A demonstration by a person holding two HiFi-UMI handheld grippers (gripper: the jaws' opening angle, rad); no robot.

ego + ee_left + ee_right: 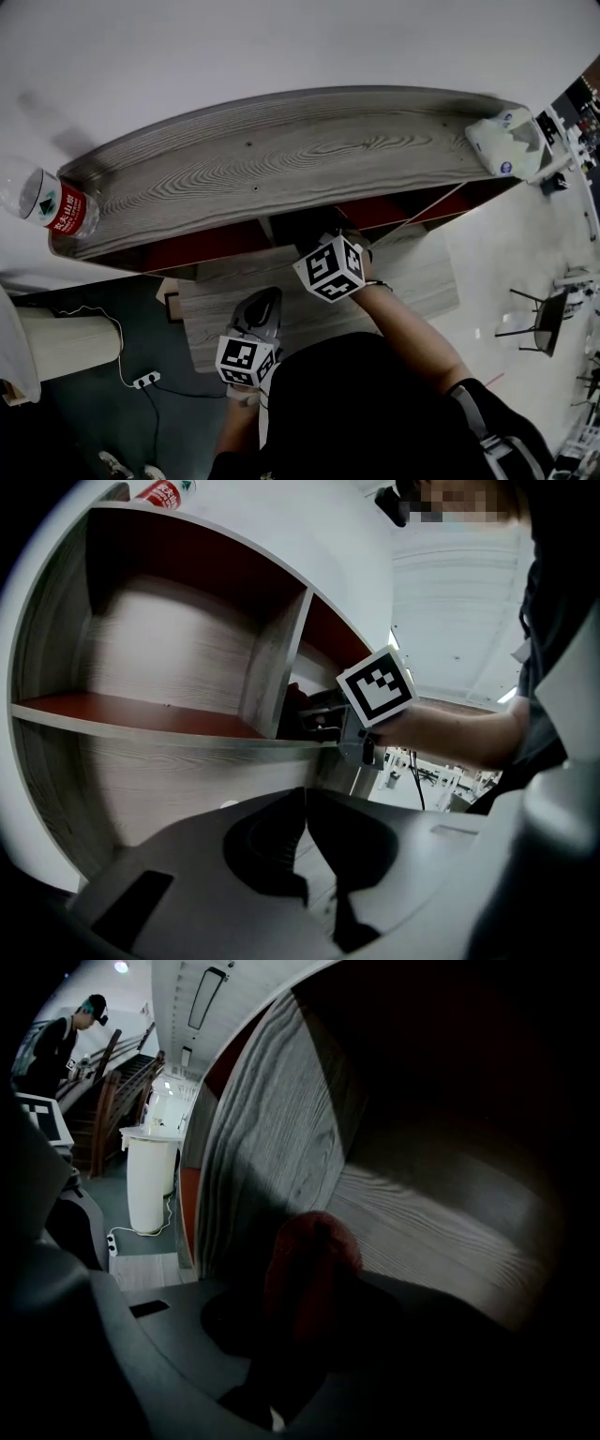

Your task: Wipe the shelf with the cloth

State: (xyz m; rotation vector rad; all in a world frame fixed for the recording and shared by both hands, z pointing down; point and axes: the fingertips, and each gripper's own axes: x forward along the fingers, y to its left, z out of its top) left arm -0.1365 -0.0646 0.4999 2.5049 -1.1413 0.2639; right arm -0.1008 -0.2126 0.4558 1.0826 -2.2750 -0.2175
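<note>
The grey wood-grain shelf unit lies below me, with red-lined compartments under its top board. My right gripper reaches into one compartment, its tips hidden beneath the top board. In the right gripper view it is shut on a dark red cloth, bunched close to the grey inner wall; I cannot tell if they touch. My left gripper hangs back in front of the shelf, jaws shut and empty. From the left gripper view, the right gripper sits at the compartment's mouth beside a divider.
A water bottle with a red label stands on the shelf top's left end, a white soft pack on its right end. A white cylinder and a power strip are on the floor at left. A person stands far off.
</note>
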